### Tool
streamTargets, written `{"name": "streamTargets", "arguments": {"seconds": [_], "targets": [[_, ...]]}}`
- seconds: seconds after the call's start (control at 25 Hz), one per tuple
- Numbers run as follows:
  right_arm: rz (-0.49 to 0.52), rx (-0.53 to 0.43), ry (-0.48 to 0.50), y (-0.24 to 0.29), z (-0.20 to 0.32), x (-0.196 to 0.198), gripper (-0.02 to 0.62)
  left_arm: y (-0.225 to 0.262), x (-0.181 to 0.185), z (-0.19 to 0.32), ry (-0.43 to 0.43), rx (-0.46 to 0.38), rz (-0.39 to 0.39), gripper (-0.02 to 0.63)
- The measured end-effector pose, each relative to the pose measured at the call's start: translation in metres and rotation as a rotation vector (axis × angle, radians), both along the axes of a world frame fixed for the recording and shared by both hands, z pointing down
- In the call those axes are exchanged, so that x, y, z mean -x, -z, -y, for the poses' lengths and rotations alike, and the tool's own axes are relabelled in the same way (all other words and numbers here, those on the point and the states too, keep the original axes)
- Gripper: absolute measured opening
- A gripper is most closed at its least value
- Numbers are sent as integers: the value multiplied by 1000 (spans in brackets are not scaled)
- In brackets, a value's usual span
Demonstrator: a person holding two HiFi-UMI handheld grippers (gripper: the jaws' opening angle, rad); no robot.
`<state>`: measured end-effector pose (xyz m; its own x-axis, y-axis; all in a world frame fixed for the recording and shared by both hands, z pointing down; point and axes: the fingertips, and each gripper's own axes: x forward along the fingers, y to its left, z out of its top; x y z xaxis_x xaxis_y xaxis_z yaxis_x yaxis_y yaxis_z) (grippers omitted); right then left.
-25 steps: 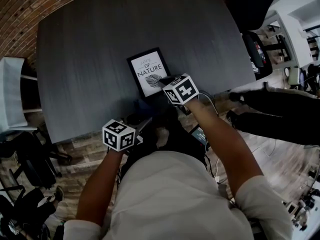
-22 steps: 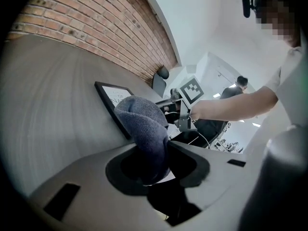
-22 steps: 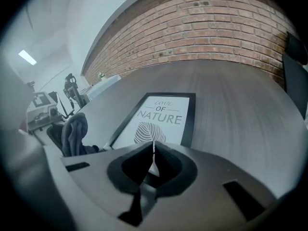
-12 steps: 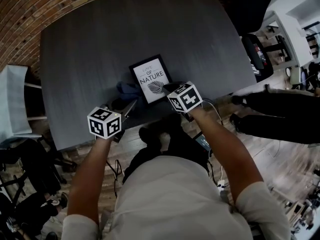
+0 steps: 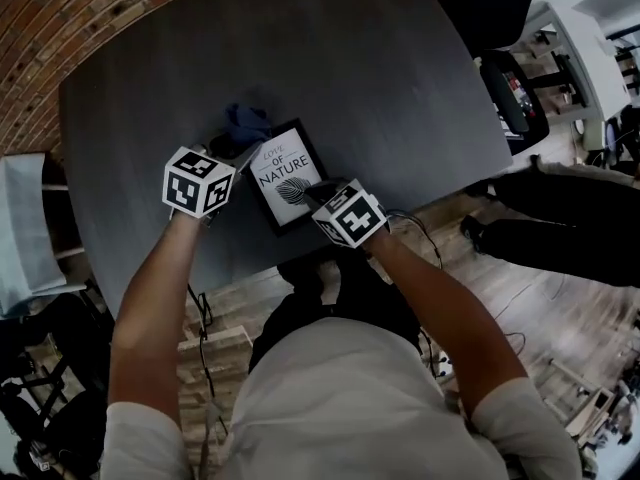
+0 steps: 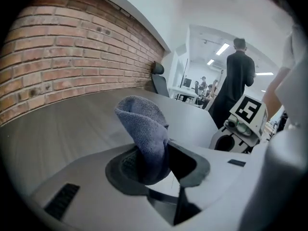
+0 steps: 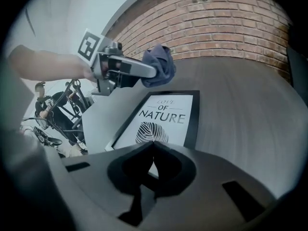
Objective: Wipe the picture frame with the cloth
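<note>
While the left hand-held gripper (image 6: 154,165) is clamped on the bluish-grey cloth (image 6: 143,134), the bunched cloth pokes up out of its jaws, held off the bench (image 5: 400,78). From the head view, the cloth sits just past the far left corner of the picture frame (image 5: 285,175). Can't tell if it's touching. The frame lies flat on the dark bench close to the near edge: black border, white print reading "LOVE OF NATURE" with a leaf. The right hand-held gripper (image 7: 153,147) is clenched on nothing, tips together right over the frame's bottom edge. Whether they press on it, no idea. A brick wall (image 7: 226,18) runs behind the bench.
</note>
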<state>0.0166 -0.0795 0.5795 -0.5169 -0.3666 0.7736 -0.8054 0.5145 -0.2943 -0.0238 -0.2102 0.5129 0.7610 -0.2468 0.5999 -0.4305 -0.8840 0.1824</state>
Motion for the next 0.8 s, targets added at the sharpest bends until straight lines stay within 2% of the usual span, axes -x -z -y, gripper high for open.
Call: {"name": "streamTargets", "arguments": {"seconds": [0.24,0.56,0.8], "targets": [[39,28,7,0,0,0,14,-9,-35,27,14,55,-59,126],[47,28,25,0,-2,1,14,-26,-79,43,-13,124,-34,126],[42,23,28,0,-4,2,14,-45,-91,34,-83,181,24,123]]}}
